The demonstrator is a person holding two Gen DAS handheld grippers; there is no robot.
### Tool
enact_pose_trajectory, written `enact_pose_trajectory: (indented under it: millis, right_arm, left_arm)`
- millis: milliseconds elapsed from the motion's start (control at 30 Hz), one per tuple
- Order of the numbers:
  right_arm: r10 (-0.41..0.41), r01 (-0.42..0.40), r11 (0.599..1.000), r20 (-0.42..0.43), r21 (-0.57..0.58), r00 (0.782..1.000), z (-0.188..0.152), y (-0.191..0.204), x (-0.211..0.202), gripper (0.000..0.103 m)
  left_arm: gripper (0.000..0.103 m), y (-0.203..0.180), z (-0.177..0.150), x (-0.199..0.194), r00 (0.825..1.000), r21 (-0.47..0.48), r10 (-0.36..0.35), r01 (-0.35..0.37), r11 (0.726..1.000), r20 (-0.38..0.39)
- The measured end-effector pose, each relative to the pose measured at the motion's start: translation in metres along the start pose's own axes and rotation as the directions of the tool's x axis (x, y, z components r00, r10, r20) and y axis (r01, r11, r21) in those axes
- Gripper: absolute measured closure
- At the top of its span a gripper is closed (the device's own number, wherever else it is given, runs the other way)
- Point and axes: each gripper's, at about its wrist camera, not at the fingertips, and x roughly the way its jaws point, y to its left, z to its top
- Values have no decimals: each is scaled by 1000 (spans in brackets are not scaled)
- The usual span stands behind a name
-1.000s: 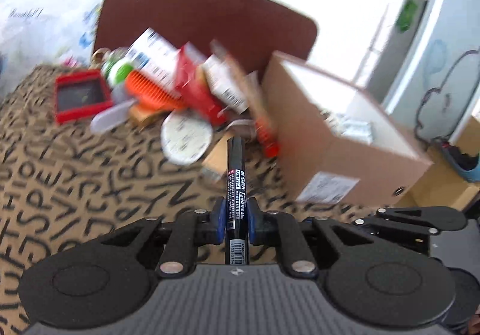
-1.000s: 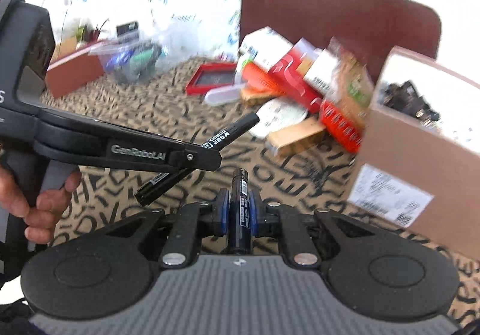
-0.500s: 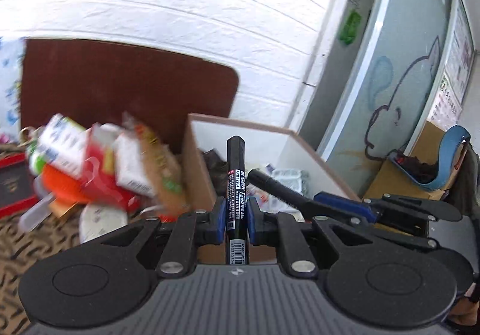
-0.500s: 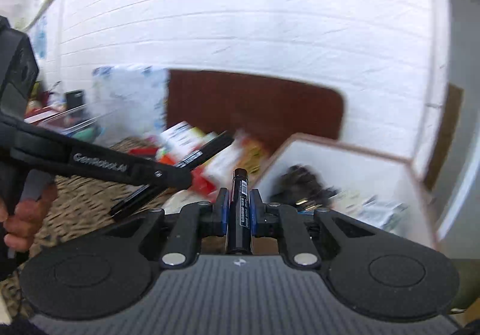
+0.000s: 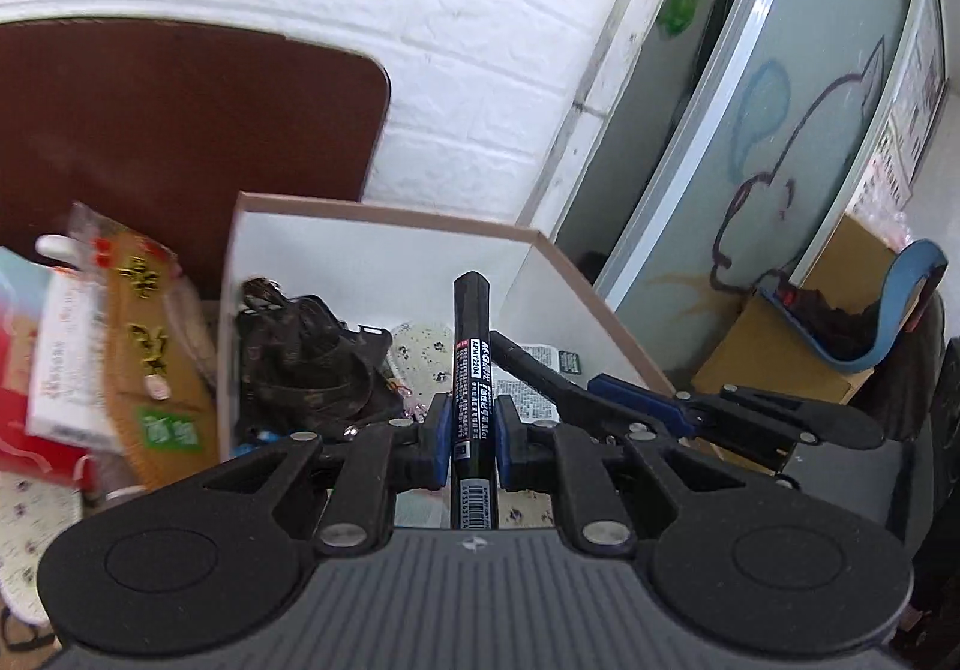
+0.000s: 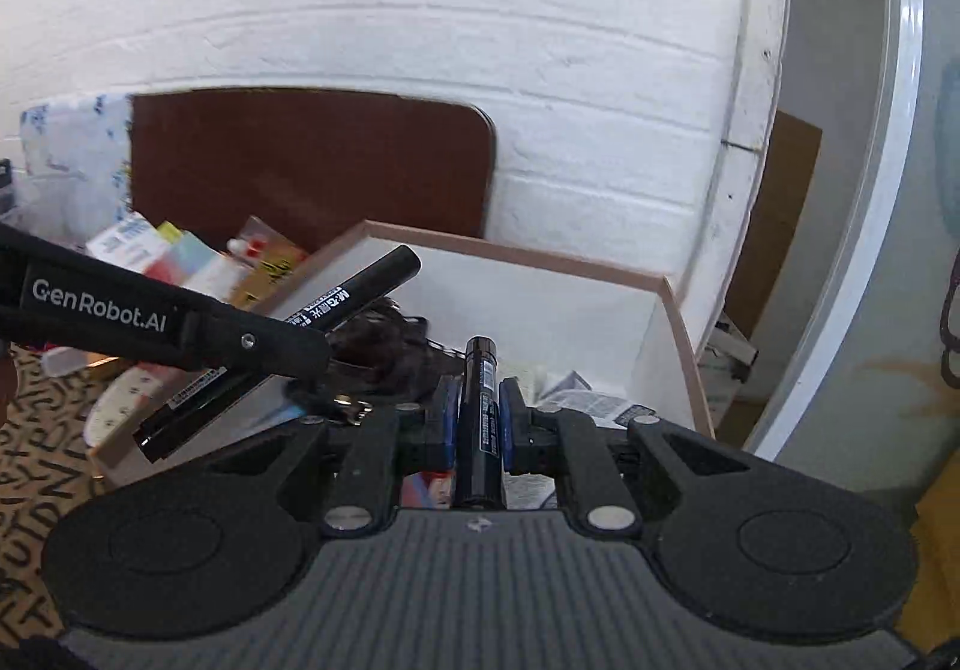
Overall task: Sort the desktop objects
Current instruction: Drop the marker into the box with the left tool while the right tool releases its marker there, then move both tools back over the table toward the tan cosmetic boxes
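While both grippers hang above the open brown cardboard box, the left gripper is clamped on a black label-printed marker pen. The right gripper pinches a second, shorter black marker.

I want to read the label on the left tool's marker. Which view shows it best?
Left wrist view: the marker stands centred, its label facing the camera. Right wrist view shows it slanted, partly hidden by the left tool.

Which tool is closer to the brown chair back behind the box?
Left, probably. The left tool, shut on its marker, sits toward the box's side nearest the chair back. The right tool, shut on a marker, sits farther right.
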Motion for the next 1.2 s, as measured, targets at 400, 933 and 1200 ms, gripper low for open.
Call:
enact_pose_trajectory:
  millis: [400, 933, 1200]
  right_arm:
    - [-54, 50, 996, -66, -68, 996, -3, -6, 25, 47]
    - [-76, 72, 994, -58, -78, 995, -11, 20, -14, 14]
    - [-58, 56, 994, -17, -91, 998, -16, 47, -45, 14]
  left_arm:
    - [14, 15, 3, 13, 999, -65, 20, -18, 998, 37]
    - [12, 2, -23, -22, 998, -16, 53, -52, 999, 23]
    - [12, 9, -46, -65, 996, -46, 65, -63, 997, 54]
